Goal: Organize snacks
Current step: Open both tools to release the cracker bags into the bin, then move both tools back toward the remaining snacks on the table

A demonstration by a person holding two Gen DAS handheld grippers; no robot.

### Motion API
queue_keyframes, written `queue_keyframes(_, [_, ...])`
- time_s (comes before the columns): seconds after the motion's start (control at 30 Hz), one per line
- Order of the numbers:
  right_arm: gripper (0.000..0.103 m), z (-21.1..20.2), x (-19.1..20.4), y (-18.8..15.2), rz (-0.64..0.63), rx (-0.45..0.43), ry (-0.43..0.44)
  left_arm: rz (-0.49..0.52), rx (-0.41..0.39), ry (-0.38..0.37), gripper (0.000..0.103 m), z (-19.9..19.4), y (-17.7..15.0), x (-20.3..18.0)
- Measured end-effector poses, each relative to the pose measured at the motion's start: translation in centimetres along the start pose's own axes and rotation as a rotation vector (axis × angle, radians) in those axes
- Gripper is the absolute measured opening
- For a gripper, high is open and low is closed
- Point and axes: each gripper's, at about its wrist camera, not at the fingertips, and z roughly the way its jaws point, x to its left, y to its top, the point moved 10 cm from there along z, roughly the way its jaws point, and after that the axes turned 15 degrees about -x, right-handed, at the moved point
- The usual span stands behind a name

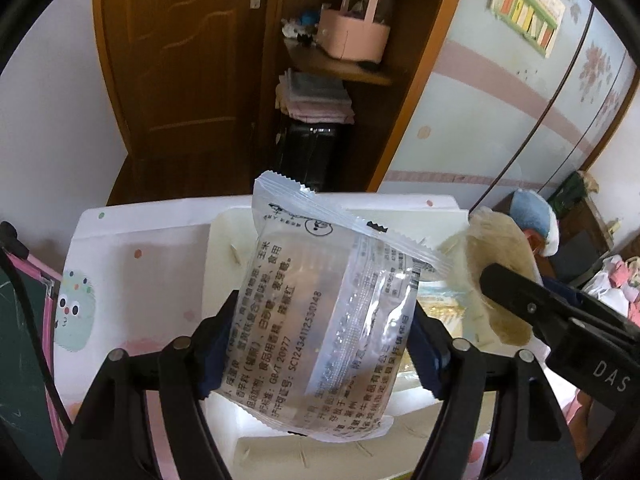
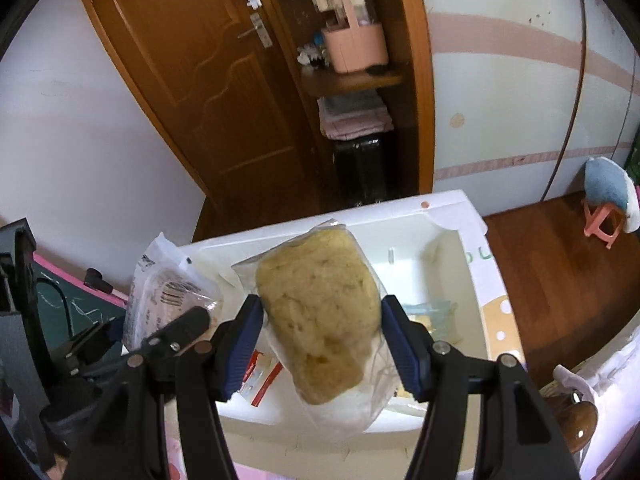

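Note:
My left gripper (image 1: 320, 344) is shut on a clear snack packet (image 1: 320, 280) with black print, its blue pads pressing both sides. It hangs over a white bin (image 1: 224, 248). My right gripper (image 2: 324, 344) is shut on a yellow crumbly cake in a clear wrapper (image 2: 320, 300), also above the white bin (image 2: 412, 240). The two grippers are side by side. The cake (image 1: 496, 248) shows at the right of the left wrist view, and the printed packet (image 2: 168, 292) at the left of the right wrist view. Several wrapped snacks (image 2: 432, 312) lie in the bin.
The bin stands on a table with a white patterned cover (image 1: 132, 280). A green chalkboard (image 1: 20, 340) leans at the left. Behind are a wooden door (image 2: 192, 80), a shelf with a pink basket (image 2: 356, 48), and a pink stool with a blue cushion (image 2: 604, 200) on the wooden floor.

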Motion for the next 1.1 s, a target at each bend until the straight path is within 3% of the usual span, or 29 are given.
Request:
queue_keyframes(0.17, [0.066, 1.0, 0.3, 0.2, -0.022, -0.023, -0.025, 0.015, 0.0, -0.029, 0.097, 0.7, -0.4, -0.7])
queue_keyframes(0.37, [0.074, 0.5, -0.1, 0.5, -0.027, -0.063, -0.054, 0.029, -0.044, 0.012, 0.101, -0.4, 0.0, -0.2])
queue_keyframes(0.63, [0.075, -1.7, -0.4, 0.8, -0.01, -0.083, -0.067, 0.033, -0.071, 0.03, 0.102, -3.4, 0.5, 0.5])
queue_keyframes(1.1, [0.075, -10.8, 1.5, 1.6, -0.077, -0.154, -0.07, 0.077, -0.131, 0.031, 0.102, -12.3, 1.1, -0.2])
